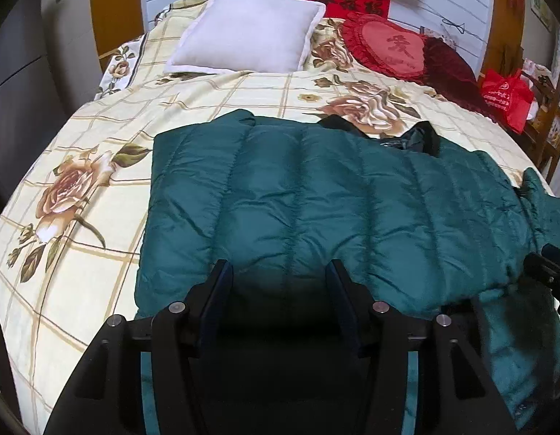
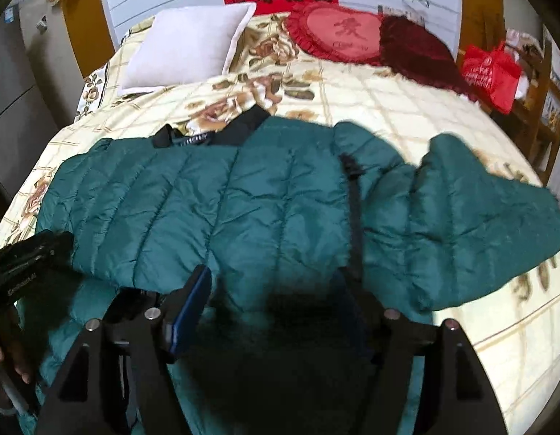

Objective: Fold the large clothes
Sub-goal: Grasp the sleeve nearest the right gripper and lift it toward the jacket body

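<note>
Jacket [image 1: 298, 203], teal and quilted, spread across the floral bedspread [image 1: 80, 137].
Both grippers hover over its near edge: left gripper [image 1: 280, 272] and right gripper [image 2: 276, 282] each have jaws spread, pinching nothing. One sleeve [image 2: 472, 217] lies out to the right.

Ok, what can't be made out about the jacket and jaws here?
- Teal jacket, near hem: left wrist view, hidden behind the left gripper.
- Right gripper, whether its jaws touch fabric: right wrist view, dark shadow.
- Sleeve cuff: right wrist view, blurred.
</note>
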